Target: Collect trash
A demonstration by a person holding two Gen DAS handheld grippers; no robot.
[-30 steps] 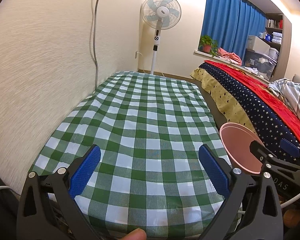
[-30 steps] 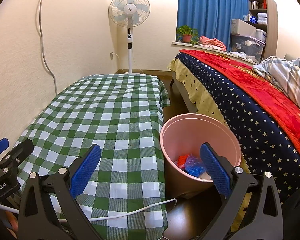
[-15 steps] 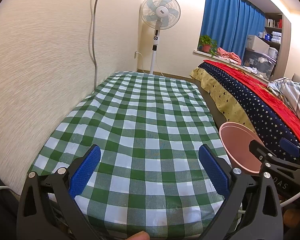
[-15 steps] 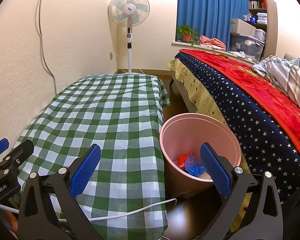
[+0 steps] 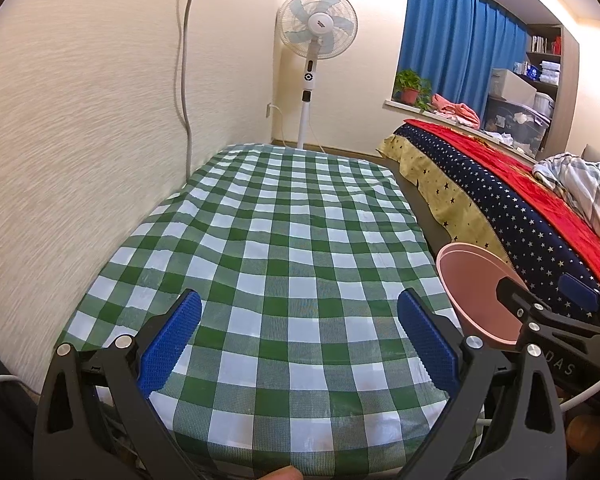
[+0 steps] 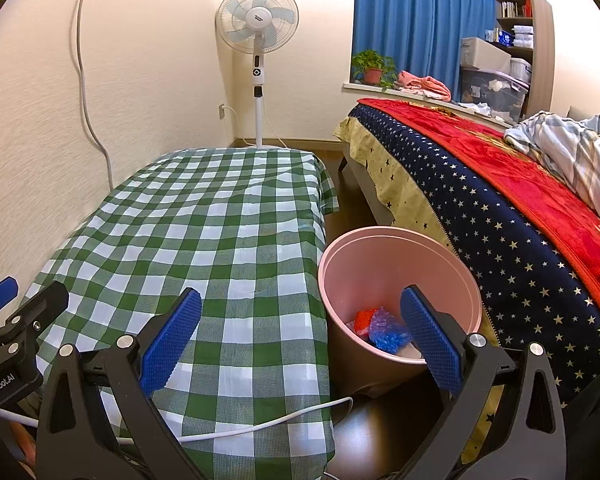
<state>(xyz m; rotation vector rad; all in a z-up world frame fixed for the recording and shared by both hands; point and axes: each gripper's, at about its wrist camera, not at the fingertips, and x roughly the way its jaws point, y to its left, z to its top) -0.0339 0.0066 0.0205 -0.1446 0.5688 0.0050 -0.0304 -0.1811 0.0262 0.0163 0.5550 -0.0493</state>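
Observation:
A pink trash bin (image 6: 384, 240) stands on the floor between the table and the bed; it also shows in the left wrist view (image 5: 472, 280). Inside lie a red wrapper (image 6: 364, 318), a crumpled blue plastic bag (image 6: 388, 330) and some white paper. My left gripper (image 5: 298, 334) is open and empty over the near end of the green checked tablecloth (image 5: 276, 232). My right gripper (image 6: 300, 338) is open and empty, held over the table's right edge and the bin. I see no trash on the tablecloth.
A white standing fan (image 6: 258, 28) is at the far end by the wall. A bed with a starry navy and red cover (image 6: 500, 208) lies on the right. A white cable (image 6: 260, 424) crosses the table's near edge. A grey cord (image 5: 186, 60) hangs down the wall.

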